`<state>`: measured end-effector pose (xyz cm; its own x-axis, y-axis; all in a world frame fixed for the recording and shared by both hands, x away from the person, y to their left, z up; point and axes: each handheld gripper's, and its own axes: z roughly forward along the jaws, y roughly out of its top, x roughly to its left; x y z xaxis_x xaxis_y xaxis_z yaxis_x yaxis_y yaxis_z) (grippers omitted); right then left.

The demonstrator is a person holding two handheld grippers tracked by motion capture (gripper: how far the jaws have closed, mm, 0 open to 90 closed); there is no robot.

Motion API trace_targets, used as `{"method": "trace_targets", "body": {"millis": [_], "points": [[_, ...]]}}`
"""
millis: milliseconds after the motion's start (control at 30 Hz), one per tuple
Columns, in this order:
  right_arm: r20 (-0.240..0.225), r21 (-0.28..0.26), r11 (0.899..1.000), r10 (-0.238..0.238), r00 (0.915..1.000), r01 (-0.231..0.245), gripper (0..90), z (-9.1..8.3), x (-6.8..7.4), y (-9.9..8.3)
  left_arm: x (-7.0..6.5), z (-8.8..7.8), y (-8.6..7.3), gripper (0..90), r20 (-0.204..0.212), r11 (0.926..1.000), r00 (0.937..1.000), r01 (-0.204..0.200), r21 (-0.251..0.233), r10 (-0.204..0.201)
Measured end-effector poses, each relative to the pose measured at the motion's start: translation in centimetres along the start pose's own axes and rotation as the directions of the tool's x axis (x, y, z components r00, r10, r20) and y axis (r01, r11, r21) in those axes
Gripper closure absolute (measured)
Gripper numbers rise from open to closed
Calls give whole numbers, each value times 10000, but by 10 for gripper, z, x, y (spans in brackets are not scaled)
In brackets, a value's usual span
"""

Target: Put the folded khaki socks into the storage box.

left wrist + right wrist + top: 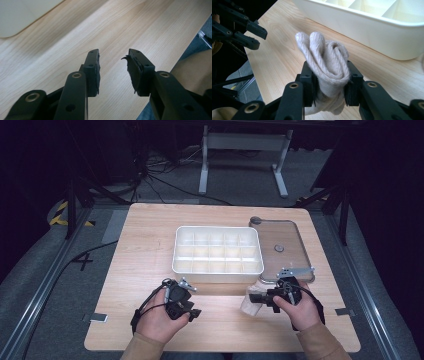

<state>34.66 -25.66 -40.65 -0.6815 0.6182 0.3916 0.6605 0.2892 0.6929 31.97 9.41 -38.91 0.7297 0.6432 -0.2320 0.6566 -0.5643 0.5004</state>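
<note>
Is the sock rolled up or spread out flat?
Rolled up. The cream sock is a tight bundle squeezed between the right gripper jaws, above the table.

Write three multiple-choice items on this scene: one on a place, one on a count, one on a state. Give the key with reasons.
1. Where does the clear lid lie?
A. right of the white divided box
B. on the box
C. on the floor

2. How many rows of compartments has the box?
A. one
B. three
C. six

3. How is the left gripper?
A. shut on a sock
B. open, nothing between its jaws
C. shut on the lid

Key: A, it lies flat beside the box; B, three rows show from above; B, the rolled beige sock sits in the right gripper.
</note>
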Motion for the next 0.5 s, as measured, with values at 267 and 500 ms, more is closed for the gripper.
{"method": "trace_targets", "body": {"millis": [267,500], "points": [[150,-120,9999,111,9998,-109,673,-6,-2,-2,18,-19,-5,609,-291,9991,9987,412,-106,-415],[318,-238,9997,107,9994,-100,672,-15,-3,-1,35,-34,-12,587,-468,9968,9960,743,-295,-757]]}}
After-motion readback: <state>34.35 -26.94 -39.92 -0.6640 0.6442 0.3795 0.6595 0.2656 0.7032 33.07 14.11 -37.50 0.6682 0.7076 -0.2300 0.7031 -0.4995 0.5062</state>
